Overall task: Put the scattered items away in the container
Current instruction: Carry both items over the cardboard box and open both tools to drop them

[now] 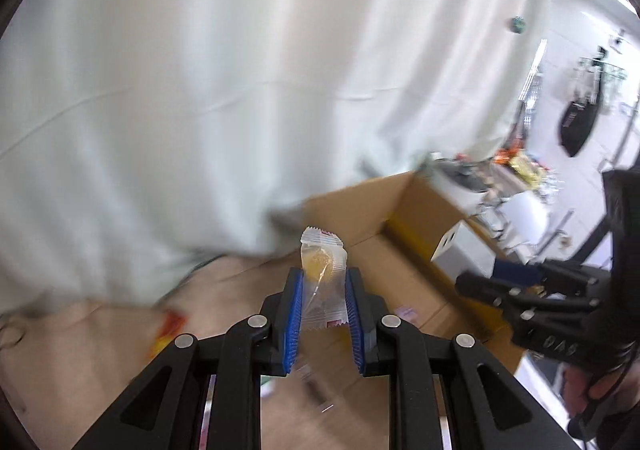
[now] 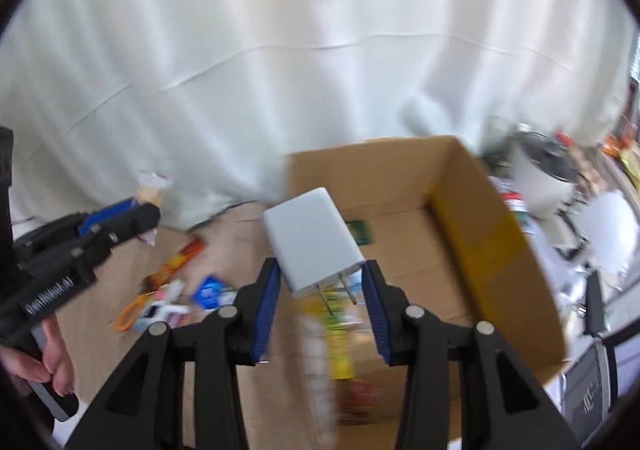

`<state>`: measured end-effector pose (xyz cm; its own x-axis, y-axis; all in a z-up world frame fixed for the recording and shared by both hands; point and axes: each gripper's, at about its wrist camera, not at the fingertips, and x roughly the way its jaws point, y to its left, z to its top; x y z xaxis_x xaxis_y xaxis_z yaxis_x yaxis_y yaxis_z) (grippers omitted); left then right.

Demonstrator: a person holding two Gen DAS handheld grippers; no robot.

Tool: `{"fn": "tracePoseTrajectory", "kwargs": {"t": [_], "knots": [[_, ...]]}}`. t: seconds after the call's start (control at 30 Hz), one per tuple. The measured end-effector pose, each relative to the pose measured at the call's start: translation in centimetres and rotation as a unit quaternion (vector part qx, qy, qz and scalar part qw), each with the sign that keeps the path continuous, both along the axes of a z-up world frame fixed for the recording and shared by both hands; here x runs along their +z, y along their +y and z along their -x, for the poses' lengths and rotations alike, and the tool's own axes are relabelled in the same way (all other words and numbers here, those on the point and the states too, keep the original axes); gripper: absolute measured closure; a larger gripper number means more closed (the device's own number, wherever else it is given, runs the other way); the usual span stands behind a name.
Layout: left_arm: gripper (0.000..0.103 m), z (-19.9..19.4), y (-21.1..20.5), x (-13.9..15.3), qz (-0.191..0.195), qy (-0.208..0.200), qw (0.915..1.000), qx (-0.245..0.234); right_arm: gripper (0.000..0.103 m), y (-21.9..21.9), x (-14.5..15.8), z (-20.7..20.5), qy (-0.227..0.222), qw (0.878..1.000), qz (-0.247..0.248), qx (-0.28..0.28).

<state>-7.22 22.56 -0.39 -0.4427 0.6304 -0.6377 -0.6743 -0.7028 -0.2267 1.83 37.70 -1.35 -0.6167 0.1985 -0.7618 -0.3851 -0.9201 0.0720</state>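
Note:
My left gripper (image 1: 323,282) is shut on a clear snack packet (image 1: 323,270) with a yellow sweet inside, held above the table near the open cardboard box (image 1: 412,250). My right gripper (image 2: 320,282) is shut on a white plug charger (image 2: 312,238), its prongs pointing down, held over the near left corner of the cardboard box (image 2: 480,234). The left gripper (image 2: 116,224) with its packet shows at the left of the right wrist view. The right gripper (image 1: 496,286) with the white charger (image 1: 452,246) shows at the right of the left wrist view.
Scattered items lie on the brown table (image 2: 224,250) left of the box: an orange-red packet (image 2: 176,262), a blue packet (image 2: 208,290), an orange loop (image 2: 128,314). A white curtain (image 2: 280,50) hangs behind. A rice cooker (image 2: 544,178) and clutter sit to the right.

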Motion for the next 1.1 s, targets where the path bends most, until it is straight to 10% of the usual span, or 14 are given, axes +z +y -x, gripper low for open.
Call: {"fn": "tracePoseTrajectory", "kwargs": {"t": [0.43,0.77,1.1], "knots": [[0.081,1.0,15.1,-5.9,0.06,-0.088,0.9921,-0.066,0.057,8.8,-7.7,-3.2,-0.071,0.995,0.055,-0.054],[0.081,0.4,17.2,-9.8,0.133,-0.109,0.9834,-0.057,0.086,9.5,-10.5,-3.5,-0.098,0.991,0.082,-0.048],[0.081,0.3,18.2,-11.4,0.159,-0.111,0.9789,-0.063,0.087,9.4,-11.2,-3.7,-0.108,0.989,0.089,-0.053]]}}
